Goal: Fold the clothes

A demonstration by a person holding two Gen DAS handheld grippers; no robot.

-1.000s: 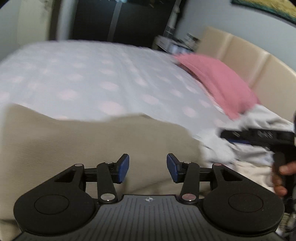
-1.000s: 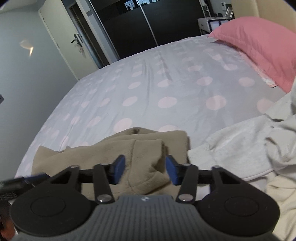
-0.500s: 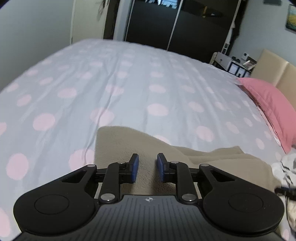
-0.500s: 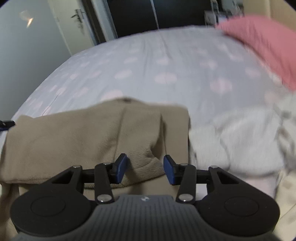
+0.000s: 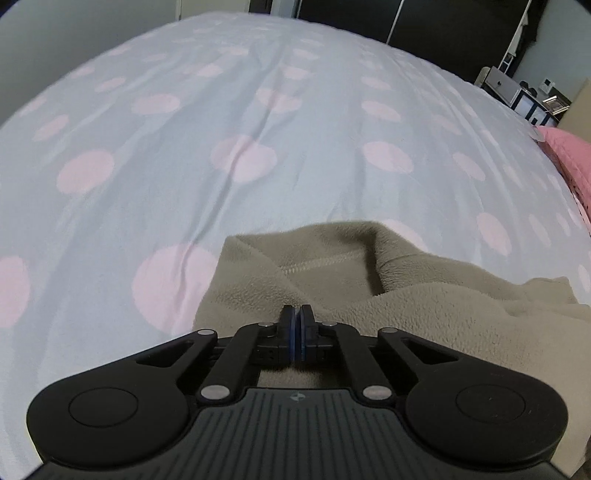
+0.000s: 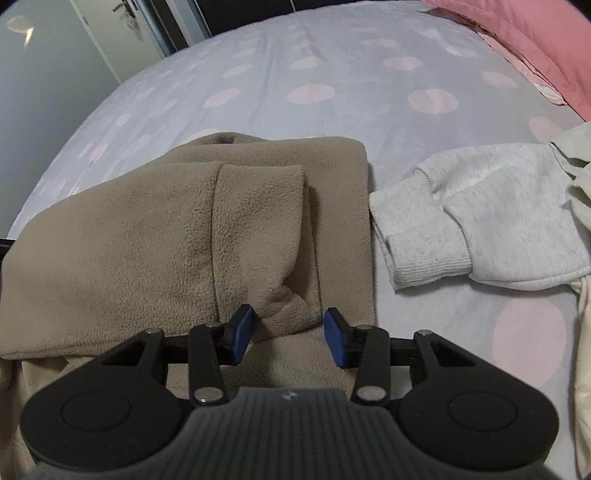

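Note:
A tan fleece garment (image 6: 155,236) lies partly folded on the bed, with a folded sleeve (image 6: 258,229) on top. It also shows in the left wrist view (image 5: 424,306). My left gripper (image 5: 296,325) is shut, its blue pads pressed together right over the fleece; whether cloth is pinched between them is hidden. My right gripper (image 6: 288,332) is open, with its jaws on either side of the sleeve's bunched end, close above the fleece.
The bed has a grey cover with pink dots (image 5: 240,155). A light grey sweatshirt (image 6: 480,221) lies right of the fleece, with cream cloth (image 6: 583,332) beyond it. A pink pillow (image 6: 535,40) lies at the far right. A door (image 6: 122,29) and dark wardrobe stand behind.
My left gripper closed from open to shut and swung left over the fleece edge. My right gripper stayed open and moved down closer to the folded sleeve.

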